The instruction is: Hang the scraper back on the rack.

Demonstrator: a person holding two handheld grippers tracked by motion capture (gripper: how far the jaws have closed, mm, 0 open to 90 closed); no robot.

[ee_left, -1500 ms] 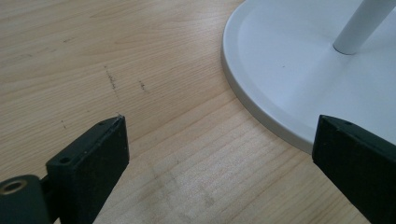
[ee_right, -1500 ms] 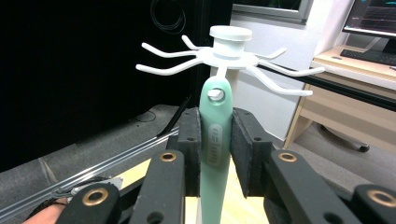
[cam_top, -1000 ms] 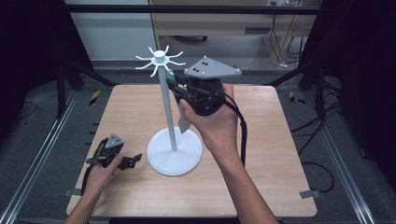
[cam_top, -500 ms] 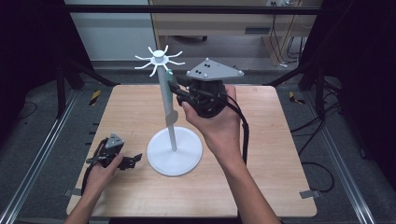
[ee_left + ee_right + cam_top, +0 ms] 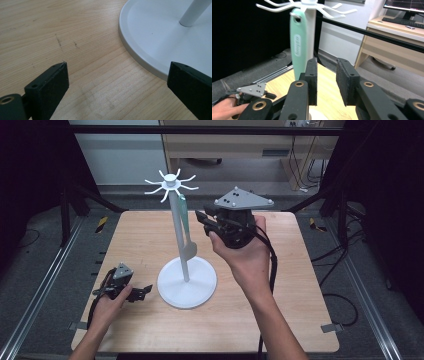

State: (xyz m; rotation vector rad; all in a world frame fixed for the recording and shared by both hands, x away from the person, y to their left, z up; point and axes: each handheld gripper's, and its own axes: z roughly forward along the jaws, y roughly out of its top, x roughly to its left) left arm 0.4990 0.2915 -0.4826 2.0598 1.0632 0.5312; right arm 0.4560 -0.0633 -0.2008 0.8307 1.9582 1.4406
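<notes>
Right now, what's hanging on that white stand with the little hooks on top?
A mint-green utensil hangs by its handle hole from one hook of the white stand. Its grey lower end sits in front of the pole; its exact shape is unclear. The other hooks look bare.

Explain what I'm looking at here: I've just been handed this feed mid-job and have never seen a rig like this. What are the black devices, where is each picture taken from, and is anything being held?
There is no robot arm: a person holds a hand-operated two-jaw tool in each hand at a wooden table.

The high view looks down from above the person's side. The other two pictures come from cameras riding on each tool, looking along its black jaws.

On the table stands a white hook stand with a round base, a pole and hooks on top. A mint-green utensil hangs from one hook beside the pole.

The left tool rests low on the table next to the base, jaws wide apart, nothing between them. The right tool is raised near the utensil, jaws a small gap apart and empty. Nothing is being held.
</notes>
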